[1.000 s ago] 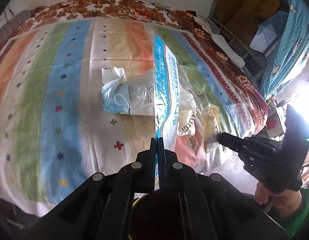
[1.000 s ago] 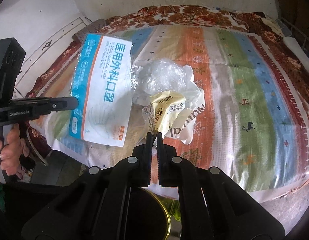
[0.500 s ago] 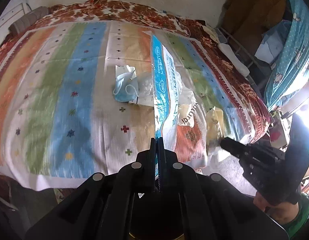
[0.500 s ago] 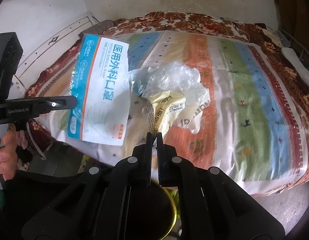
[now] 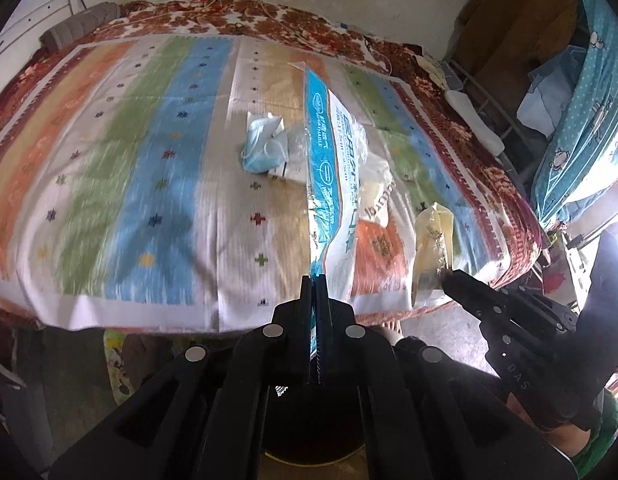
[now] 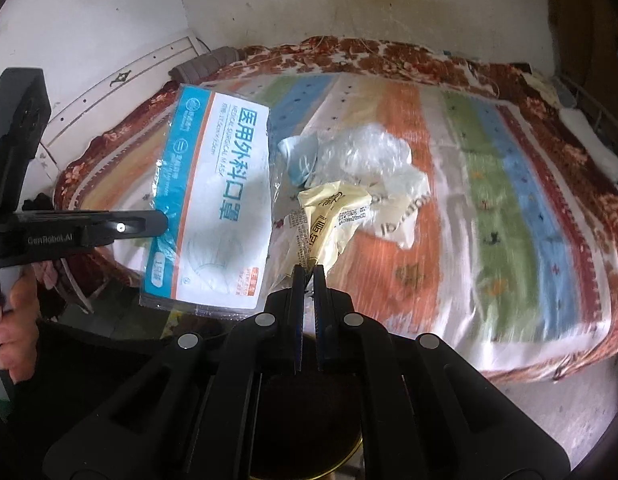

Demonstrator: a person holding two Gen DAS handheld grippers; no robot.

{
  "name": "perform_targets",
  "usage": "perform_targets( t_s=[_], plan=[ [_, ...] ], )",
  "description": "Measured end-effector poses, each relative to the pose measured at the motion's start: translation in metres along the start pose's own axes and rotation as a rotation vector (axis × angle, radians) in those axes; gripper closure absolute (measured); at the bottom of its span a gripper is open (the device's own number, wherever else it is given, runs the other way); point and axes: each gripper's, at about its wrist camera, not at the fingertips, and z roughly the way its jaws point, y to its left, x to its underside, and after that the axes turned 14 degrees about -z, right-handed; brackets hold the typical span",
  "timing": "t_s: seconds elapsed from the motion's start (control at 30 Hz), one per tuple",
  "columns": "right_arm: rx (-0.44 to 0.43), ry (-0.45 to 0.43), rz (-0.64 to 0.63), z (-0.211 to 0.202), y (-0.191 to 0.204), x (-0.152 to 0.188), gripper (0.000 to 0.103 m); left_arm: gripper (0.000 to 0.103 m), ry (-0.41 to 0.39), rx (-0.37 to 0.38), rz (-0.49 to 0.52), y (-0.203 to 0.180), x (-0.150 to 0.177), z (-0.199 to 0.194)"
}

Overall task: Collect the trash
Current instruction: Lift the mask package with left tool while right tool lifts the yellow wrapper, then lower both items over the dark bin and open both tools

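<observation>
My left gripper [image 5: 316, 280] is shut on a blue-and-white surgical mask package [image 5: 333, 184], held edge-on above the bed's near edge; the package shows flat in the right wrist view [image 6: 213, 208], with the left gripper [image 6: 161, 222] at its side. My right gripper [image 6: 307, 270] is shut on a crumpled yellow wrapper [image 6: 329, 220]; it also shows in the left wrist view [image 5: 447, 276] holding the wrapper [image 5: 431, 248]. On the bed lie a blue face mask [image 5: 261, 148], clear crumpled plastic [image 6: 365, 152] and a white printed bag [image 6: 401, 224].
The striped bedspread [image 5: 149, 160] covers a bed with a floral blanket at its far end [image 5: 229, 12]. A round dark bin with a yellow rim [image 6: 309, 420] sits below the grippers. Blue curtain and clutter stand at the right [image 5: 581, 120]. Bare floor lies beside the bed [image 6: 549, 400].
Both grippers have pulled back and up from the bed with their items, so the bed's near edge and the bin below now show.
</observation>
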Motion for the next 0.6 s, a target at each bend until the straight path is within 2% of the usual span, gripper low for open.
perform_targets(
  t_s=[0.1, 0.2, 0.4, 0.6],
  plan=[
    [-0.003, 0.001, 0.007, -0.003, 0.003, 0.007, 0.099, 0.102, 0.015, -0.017, 0.005, -0.001, 0.012, 0.002],
    [-0.015, 0.026, 0.032, 0.000, 0.004, 0.017, 0.099, 0.102, 0.049, -0.073, 0.005, 0.001, 0.026, 0.011],
    [-0.026, 0.067, 0.041, 0.007, 0.015, 0.032, 0.099, 0.102, 0.084, -0.104, -0.002, 0.005, 0.043, 0.017],
    [-0.032, 0.111, 0.053, 0.014, 0.022, 0.047, 0.099, 0.102, 0.137, -0.125, -0.051, 0.015, 0.059, 0.030]
  ],
)
